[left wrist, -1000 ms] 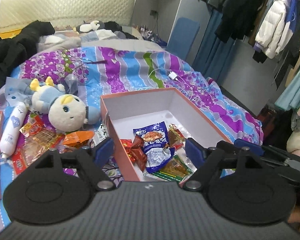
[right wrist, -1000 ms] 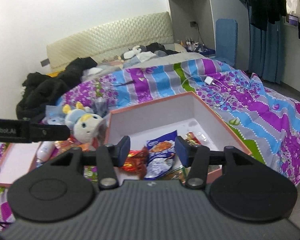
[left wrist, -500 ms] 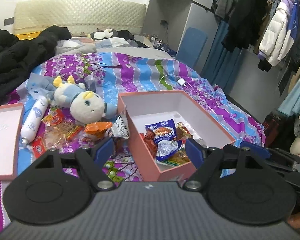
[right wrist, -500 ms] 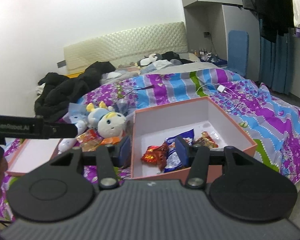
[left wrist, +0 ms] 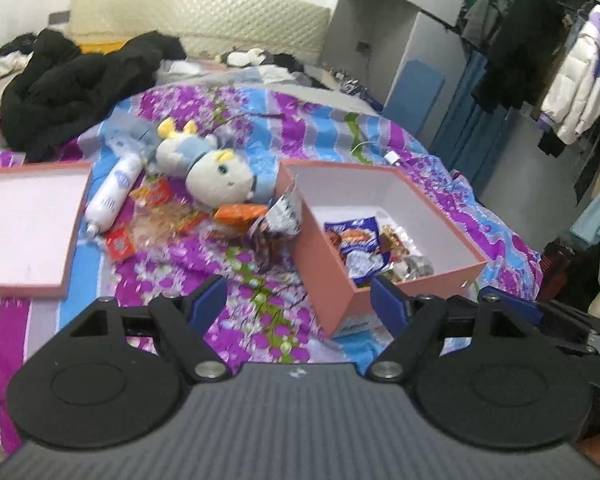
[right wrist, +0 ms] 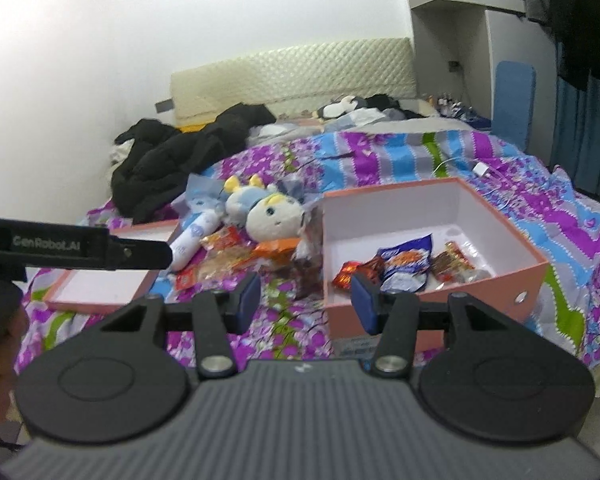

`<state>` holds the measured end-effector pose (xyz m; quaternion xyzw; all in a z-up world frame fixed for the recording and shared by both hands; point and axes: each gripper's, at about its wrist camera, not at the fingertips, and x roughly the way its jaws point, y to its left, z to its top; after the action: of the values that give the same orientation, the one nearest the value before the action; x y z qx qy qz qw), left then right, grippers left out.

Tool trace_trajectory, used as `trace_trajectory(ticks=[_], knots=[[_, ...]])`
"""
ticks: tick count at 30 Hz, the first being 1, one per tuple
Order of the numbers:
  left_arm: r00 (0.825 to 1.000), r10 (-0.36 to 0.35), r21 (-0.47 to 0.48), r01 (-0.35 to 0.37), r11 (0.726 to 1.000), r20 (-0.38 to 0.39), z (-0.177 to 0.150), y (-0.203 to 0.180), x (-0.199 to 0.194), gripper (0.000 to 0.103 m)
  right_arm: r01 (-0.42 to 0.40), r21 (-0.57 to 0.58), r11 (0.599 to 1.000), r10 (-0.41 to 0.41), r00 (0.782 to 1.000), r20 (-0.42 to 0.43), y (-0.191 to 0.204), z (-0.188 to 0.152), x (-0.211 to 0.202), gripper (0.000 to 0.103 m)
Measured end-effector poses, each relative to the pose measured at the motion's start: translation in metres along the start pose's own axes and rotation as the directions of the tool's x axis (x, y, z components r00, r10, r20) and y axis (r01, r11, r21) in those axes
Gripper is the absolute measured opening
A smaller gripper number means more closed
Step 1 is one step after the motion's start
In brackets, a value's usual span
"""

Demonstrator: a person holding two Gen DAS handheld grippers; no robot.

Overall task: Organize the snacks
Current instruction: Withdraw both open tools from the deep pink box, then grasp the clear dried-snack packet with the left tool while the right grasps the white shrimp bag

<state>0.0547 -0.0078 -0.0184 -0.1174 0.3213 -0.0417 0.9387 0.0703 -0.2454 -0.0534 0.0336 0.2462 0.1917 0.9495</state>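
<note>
A pink box (left wrist: pixel 324 268) sits open on the bed and holds several snack packets, among them a blue one (left wrist: pixel 360 240). It also shows in the right wrist view (right wrist: pixel 512 276). More loose snacks lie left of it, including an orange packet (left wrist: pixel 240 213) and a red one (left wrist: pixel 120 242). My left gripper (left wrist: pixel 298 302) is open and empty, held back from the box's near corner. My right gripper (right wrist: pixel 305 302) is open and empty, in front of the box's left corner.
The pink box lid (left wrist: pixel 28 216) lies at the left. A plush doll (left wrist: pixel 216 174) and a white bottle (left wrist: pixel 112 192) lie among the snacks. Black clothes (left wrist: pixel 80 80) are piled at the headboard end. A charger cable (left wrist: pixel 388 156) lies behind the box.
Both grippers have pulled back and away from the box, so more of the bed and the lid show. Both stay open and empty.
</note>
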Motion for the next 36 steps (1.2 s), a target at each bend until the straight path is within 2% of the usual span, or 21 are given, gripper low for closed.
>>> trace_trajectory(ticks=[10, 26, 36], knots=[[0.999, 0.034, -0.062, -0.036, 0.997, -0.035, -0.016, 0.032, 0.014, 0.082, -0.027, -0.016, 1.000, 0.026, 0.998, -0.052, 0.015, -0.012, 0.022, 0.052], [0.995, 0.077, -0.108, -0.083, 0.991, -0.061, -0.002, 0.076, 0.062, 0.082, -0.037, -0.031, 0.999, 0.034, 0.997, -0.073, 0.018, -0.007, 0.074, 0.052], [0.986, 0.131, -0.177, -0.148, 0.973, -0.106, 0.003, 0.116, 0.110, 0.082, -0.073, -0.088, 0.993, 0.060, 0.989, -0.138, 0.031, -0.007, 0.129, 0.052]])
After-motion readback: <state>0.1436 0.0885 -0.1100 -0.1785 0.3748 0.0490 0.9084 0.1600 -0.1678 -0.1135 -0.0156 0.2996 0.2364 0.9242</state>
